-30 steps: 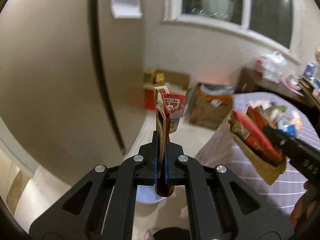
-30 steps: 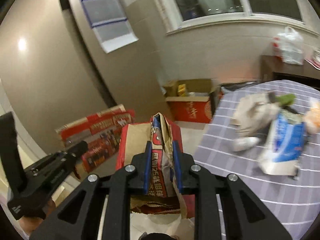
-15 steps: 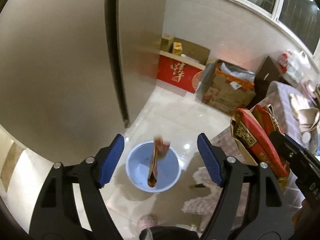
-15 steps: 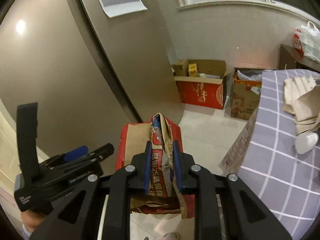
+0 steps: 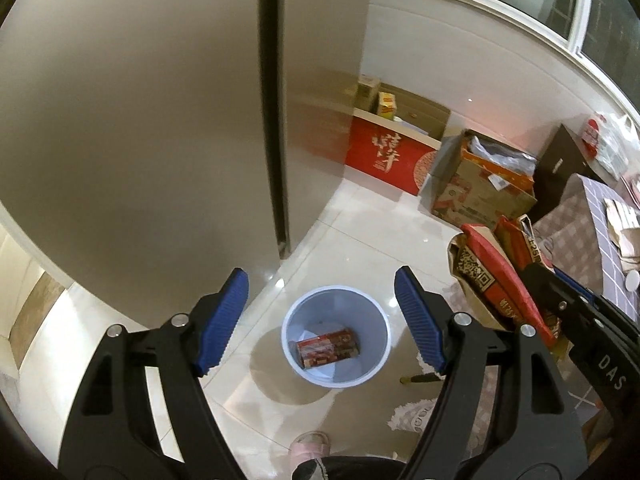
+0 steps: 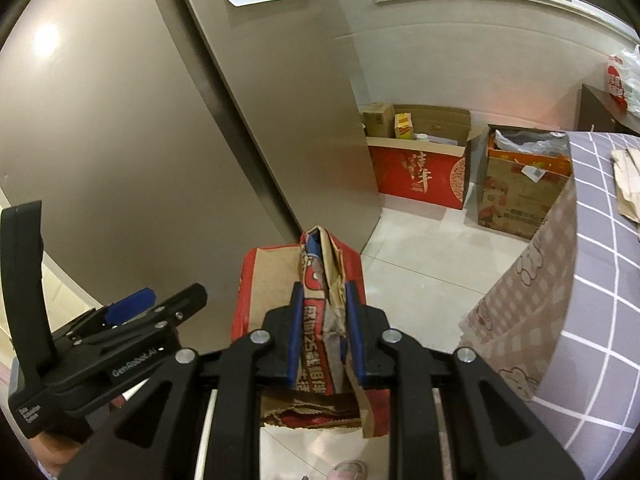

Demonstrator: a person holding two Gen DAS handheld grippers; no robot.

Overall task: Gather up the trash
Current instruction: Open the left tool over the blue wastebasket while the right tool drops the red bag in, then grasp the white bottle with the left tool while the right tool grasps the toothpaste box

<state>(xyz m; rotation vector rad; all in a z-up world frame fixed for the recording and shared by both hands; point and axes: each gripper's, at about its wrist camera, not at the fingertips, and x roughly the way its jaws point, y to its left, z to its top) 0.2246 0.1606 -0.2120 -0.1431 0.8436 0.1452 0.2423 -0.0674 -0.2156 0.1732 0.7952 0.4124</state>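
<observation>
Two hand-held grippers were in use over a pale tiled floor (image 5: 360, 224) beside a tall grey cabinet (image 5: 140, 120). The left hand-held gripper (image 5: 322, 320) pointed steeply down with its blue pads (image 5: 418, 322) spread wide and nothing between them; its jaws had just been opening. Seen between those pads, a light blue bin (image 5: 335, 374) stood on the floor, and a flattened red packet (image 5: 327, 347) lay on its bottom.

The right hand-held gripper (image 6: 325, 324) was narrow, its pads pressed against both sides of a crumpled red and brown paper bag (image 6: 320, 320), which stood up between them and hung below. In the left wrist view that bag (image 5: 496, 276) appeared at the right, held above the floor, to the right of the bin and not over it.

A tabletop (image 6: 600, 240) with a grey checked cloth ran along the right, with some flattened brown paper (image 6: 626, 184) on it. Against the far wall sat a red cardboard box (image 6: 420, 176) and, just beside it, a brown carton (image 6: 520, 196) lined with plastic. A pink slipper (image 5: 310, 442) showed at the lower edge, near the bin.
</observation>
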